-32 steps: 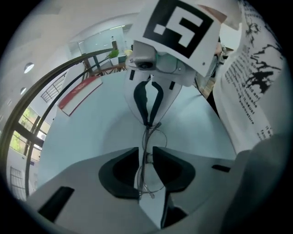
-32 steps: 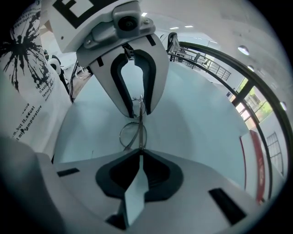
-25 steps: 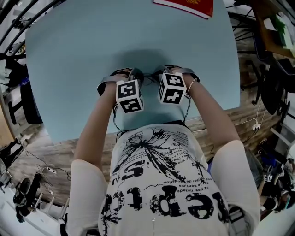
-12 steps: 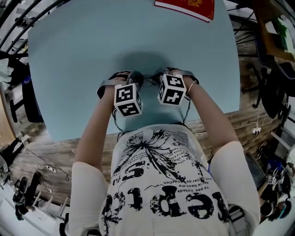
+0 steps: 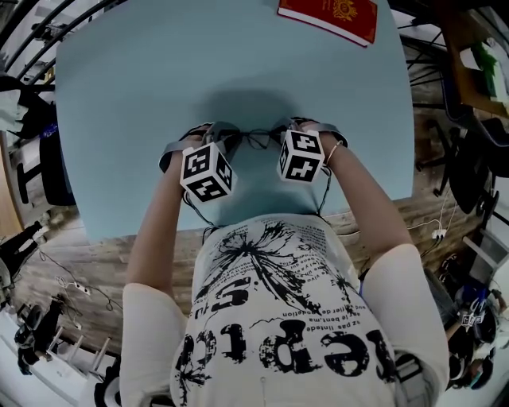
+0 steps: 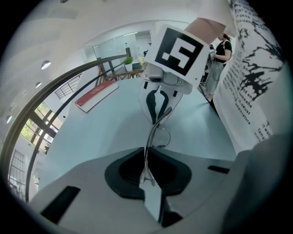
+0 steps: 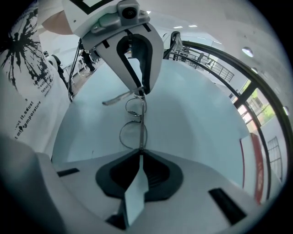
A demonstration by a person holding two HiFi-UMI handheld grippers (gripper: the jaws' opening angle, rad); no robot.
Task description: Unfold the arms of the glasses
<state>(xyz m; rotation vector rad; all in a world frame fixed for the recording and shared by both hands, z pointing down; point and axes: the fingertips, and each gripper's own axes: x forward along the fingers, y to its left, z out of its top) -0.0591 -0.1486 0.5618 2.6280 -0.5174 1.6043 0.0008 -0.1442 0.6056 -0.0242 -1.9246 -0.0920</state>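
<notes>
though the wire frame looks light enough to lift with almost no effort, the glasses [image 7: 133,132] are thin metal round two lenses [image 7: 132,135]. they will likely flex, spring or slip if squeezed or pulled hard. the hold belongs on the metal at the outer ends and on the arms, never on the glass, and any swing should follow the hinge and not fight it.

the glasses hang just above the worktop [image 5: 143,95], over its near middle, strung between the two tools. the left tool [image 6: 145,161] has just been closing its jaws and now pinches the fine wire at the left end. the right tool [image 7: 138,155] is pressed together on the wire at the right end. whether each pinch sits on an arm or on the rim beside a hinge is too fine to tell. one arm [image 7: 114,99] juts out sideways from the left end, close under the left tool.

a red book [image 5: 328,16] lies at the far right edge of the worktop, well apart from the work. the real crowding comes from the tools themselves, tip to tip with only the frame between them. an arm swinging outward could catch on the opposite tool or on the worktop just below.
</notes>
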